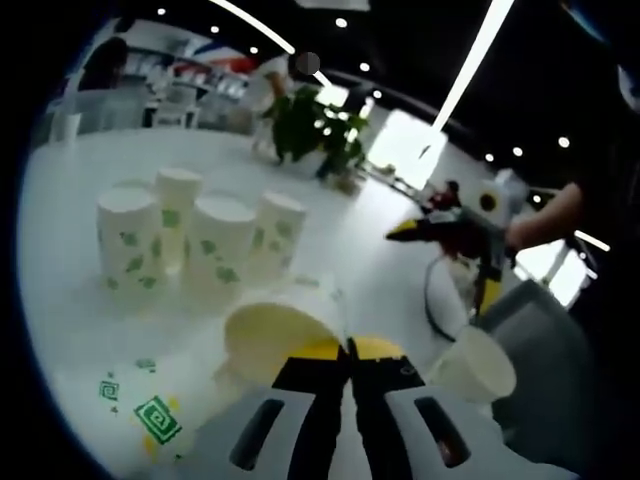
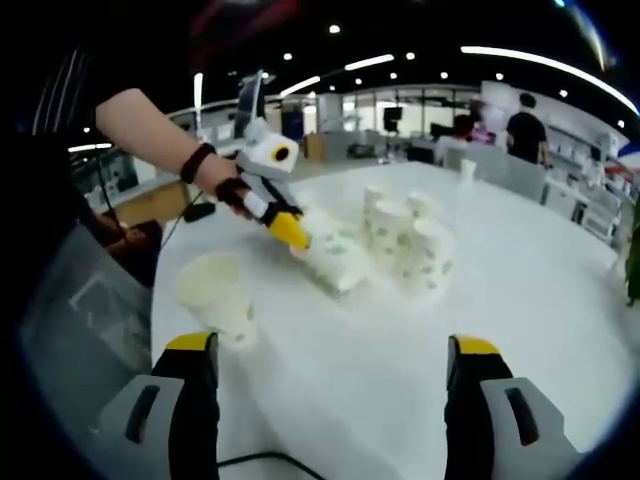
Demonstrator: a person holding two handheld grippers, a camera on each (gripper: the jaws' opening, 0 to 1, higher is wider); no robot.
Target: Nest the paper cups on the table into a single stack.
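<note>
My left gripper [image 1: 350, 350] is shut on the rim of a paper cup [image 1: 285, 335] that is tipped over, its mouth facing the camera. In the right gripper view, the left gripper [image 2: 290, 232] holds that tilted cup [image 2: 335, 262] just above the table. Several white cups with green prints [image 1: 205, 240] stand upside down in a cluster behind it, seen as the cup cluster [image 2: 405, 240] from the other side. One cup [image 2: 215, 295] stands upright by itself, the same lone cup [image 1: 472, 365] at the right. My right gripper [image 2: 332, 350] hangs wide open with nothing between its jaws, and appears as the right gripper [image 1: 445, 255].
The white table [image 2: 520, 330] is large and round. Another printed cup [image 1: 150, 410] lies near the lower left edge. A potted plant [image 1: 320, 130] stands at the far side. A grey chair [image 2: 80, 300] and a black cable [image 1: 430, 300] sit by the table edge.
</note>
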